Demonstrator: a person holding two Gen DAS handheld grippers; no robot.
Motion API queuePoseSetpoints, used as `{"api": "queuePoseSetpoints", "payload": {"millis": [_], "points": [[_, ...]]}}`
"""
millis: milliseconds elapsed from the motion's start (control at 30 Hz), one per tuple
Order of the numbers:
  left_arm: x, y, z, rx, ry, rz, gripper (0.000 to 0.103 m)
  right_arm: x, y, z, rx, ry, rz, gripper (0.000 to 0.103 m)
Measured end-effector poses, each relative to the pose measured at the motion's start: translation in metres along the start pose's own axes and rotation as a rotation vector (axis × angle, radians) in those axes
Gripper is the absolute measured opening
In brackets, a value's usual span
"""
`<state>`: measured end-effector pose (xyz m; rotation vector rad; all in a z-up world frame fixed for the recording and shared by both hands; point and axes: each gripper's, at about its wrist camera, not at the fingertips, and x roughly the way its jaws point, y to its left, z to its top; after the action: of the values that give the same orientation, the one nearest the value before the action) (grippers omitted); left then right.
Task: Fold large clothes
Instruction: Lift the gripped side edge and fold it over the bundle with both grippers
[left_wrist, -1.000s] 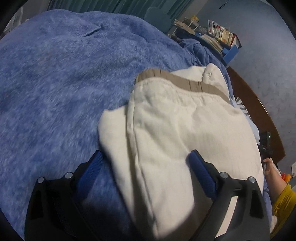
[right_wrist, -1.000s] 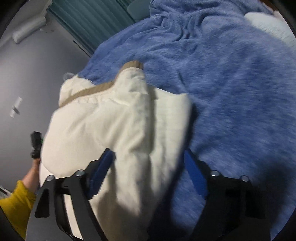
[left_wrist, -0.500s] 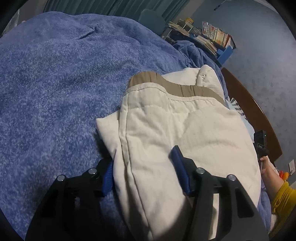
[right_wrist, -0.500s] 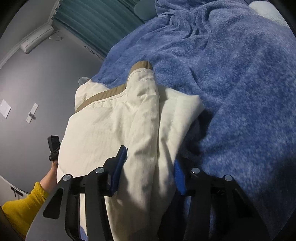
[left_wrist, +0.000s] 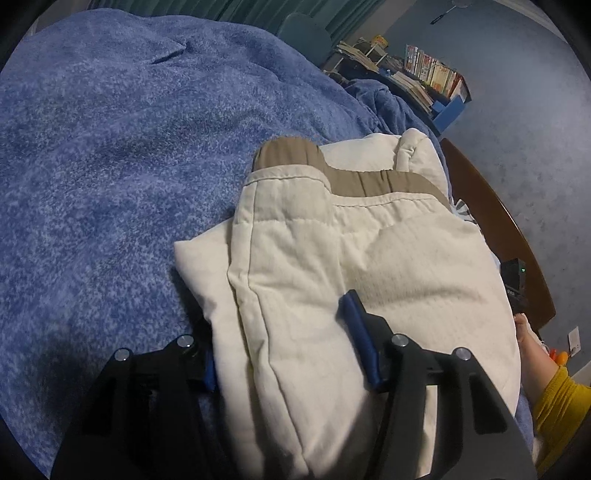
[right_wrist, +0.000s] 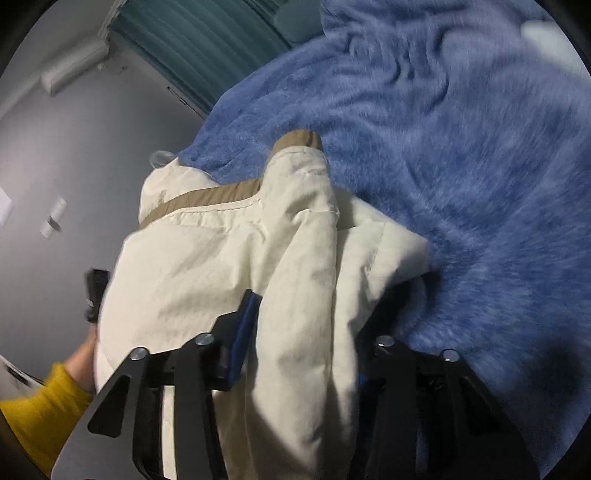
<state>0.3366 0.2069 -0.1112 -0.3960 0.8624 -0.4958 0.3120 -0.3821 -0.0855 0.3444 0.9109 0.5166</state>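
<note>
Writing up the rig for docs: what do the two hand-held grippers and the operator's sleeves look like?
Both match: the left hand-held gripper and right hand-held gripper have angular matte black finger frames with cut-out slots, silver round bolt heads at the joints, and blue pads lining the inner faces. No cables or markings show. The sleeve is mustard yellow.

A fuzzy blue blanket (left_wrist: 110, 166) covers the bed. Beyond its far edge hang teal curtains (right_wrist: 207, 40), with a low shelf of books (left_wrist: 432, 74) off to one side against a grey wall (left_wrist: 517, 92). A brown wooden bed frame (left_wrist: 491, 218) borders the blanket's side. A wall-mounted air conditioner (right_wrist: 74, 68) sits beside the curtains.
</note>
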Motion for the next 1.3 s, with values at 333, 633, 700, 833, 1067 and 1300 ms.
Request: {"api": "queuePoseSetpoints", "payload": {"millis": [333,633,700,833,1067,1300], "points": [[-0.004,-0.001,-0.003,0.015,-0.010,0.007,0.054,-0.033,0.032,-0.010,-0.169,-0.061,0.044,0.034],[-0.006,0.010,-0.006,-0.016,0.037,-0.060,0.054,-0.004,-0.027,-0.018,0.129,0.100,0.176,0.063],[0.000,0.014,-0.005,-0.045,0.049,-0.084,0.054,0.005,-0.031,-0.014,0.156,0.088,0.205,0.061],[0.016,-0.001,0.005,-0.017,0.072,-0.017,0.058,0.021,-0.016,0.007,0.127,0.030,0.144,0.043],[-0.014,-0.030,0.001,0.096,0.004,-0.007,0.011,-0.013,0.024,-0.001,-0.087,-0.033,0.023,0.014],[-0.051,-0.046,0.003,0.133,-0.014,-0.052,0.008,-0.048,0.048,-0.003,-0.111,-0.077,0.021,0.011]]}}
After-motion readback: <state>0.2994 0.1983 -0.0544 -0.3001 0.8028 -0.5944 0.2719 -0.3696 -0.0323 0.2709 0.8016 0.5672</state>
